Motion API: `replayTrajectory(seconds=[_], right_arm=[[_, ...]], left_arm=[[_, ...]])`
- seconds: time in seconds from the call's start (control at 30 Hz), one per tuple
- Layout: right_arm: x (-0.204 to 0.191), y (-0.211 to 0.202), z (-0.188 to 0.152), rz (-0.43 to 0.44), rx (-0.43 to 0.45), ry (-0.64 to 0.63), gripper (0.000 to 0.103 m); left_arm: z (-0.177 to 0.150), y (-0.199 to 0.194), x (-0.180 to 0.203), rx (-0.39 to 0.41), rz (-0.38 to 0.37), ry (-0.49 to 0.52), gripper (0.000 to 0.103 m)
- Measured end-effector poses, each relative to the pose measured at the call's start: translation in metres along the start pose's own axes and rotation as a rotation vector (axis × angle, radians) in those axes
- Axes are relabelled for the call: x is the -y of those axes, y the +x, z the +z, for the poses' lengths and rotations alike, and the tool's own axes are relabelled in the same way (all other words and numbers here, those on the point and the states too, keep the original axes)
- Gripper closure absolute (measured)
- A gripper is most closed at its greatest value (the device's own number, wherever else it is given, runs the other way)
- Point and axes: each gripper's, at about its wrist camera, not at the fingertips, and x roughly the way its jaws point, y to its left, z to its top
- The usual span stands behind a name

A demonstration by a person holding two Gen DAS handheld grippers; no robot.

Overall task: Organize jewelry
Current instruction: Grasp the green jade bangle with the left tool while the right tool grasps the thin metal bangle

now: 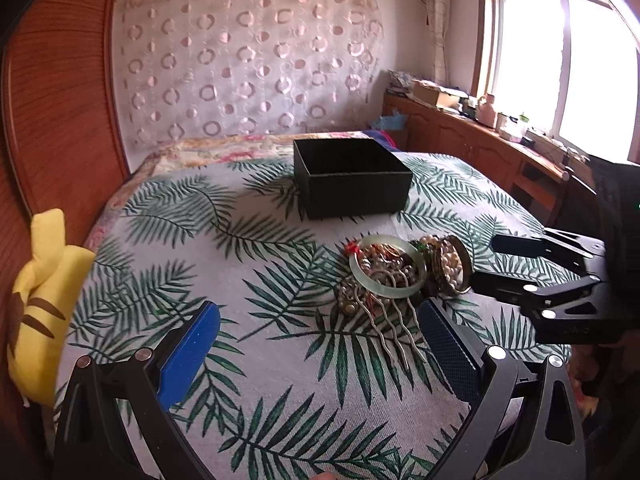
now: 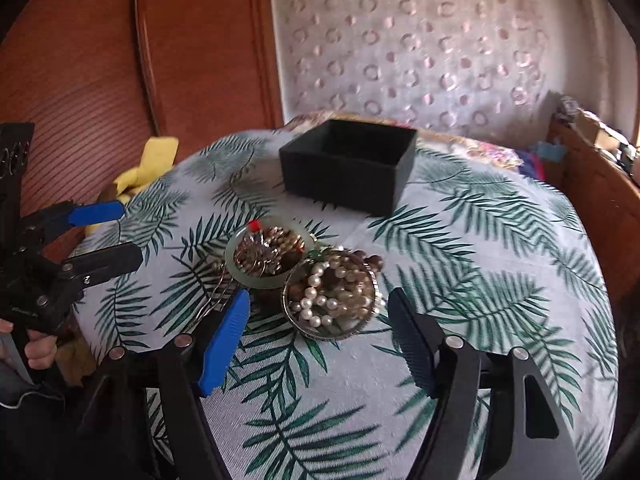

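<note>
A pile of jewelry lies on the leaf-print cloth: a pale green jade bangle (image 1: 387,267) (image 2: 267,258) over chains and beads, a silver hair comb (image 1: 394,326), and a metal bangle filled with pearls (image 2: 330,294) (image 1: 452,266). An open black box (image 1: 352,178) (image 2: 348,164) stands behind the pile. My left gripper (image 1: 320,334) is open and empty, just short of the comb; it also shows in the right wrist view (image 2: 114,236). My right gripper (image 2: 320,332) is open and empty, straddling the near side of the pearl bangle; it also shows in the left wrist view (image 1: 490,264).
The cloth (image 1: 280,360) covers a bed. A yellow plush cushion (image 1: 36,308) lies at the left edge by the wooden headboard (image 1: 60,100). A wooden cabinet (image 1: 480,148) with clutter runs along the right under the window.
</note>
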Motion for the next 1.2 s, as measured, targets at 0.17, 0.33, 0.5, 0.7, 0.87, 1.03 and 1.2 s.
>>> replayTrajectory(seconds=[0.17, 0.33, 0.5, 0.7, 0.87, 1.03, 1.2], right_arm=[[0.004, 0.022, 0.005, 0.01, -0.067, 0.001, 0.029], [0.006, 0.036, 0.006, -0.007, -0.105, 0.007, 0.029], [0.008, 0.033, 0.005, -0.004, -0.094, -0.015, 0.04], [0.022, 0.014, 0.003, -0.001, -0.049, 0.018, 0.04], [0.034, -0.002, 0.0, -0.025, -0.013, 0.032, 0.04], [0.041, -0.009, -0.003, -0.043, 0.003, 0.046, 0.04], [0.045, -0.014, -0.004, -0.042, 0.014, 0.059, 0.04]], left_arm=[[-0.003, 0.012, -0.002, -0.026, -0.026, 0.001, 0.007], [-0.003, 0.024, -0.005, -0.054, -0.051, -0.001, 0.007], [0.001, 0.036, -0.006, -0.082, -0.075, 0.004, 0.007], [0.011, 0.056, 0.002, -0.119, -0.119, 0.043, 0.017], [0.02, 0.072, 0.018, -0.157, -0.168, 0.096, 0.025], [0.028, 0.085, 0.034, -0.189, -0.203, 0.144, 0.029], [0.034, 0.099, 0.047, -0.227, -0.193, 0.209, 0.032]])
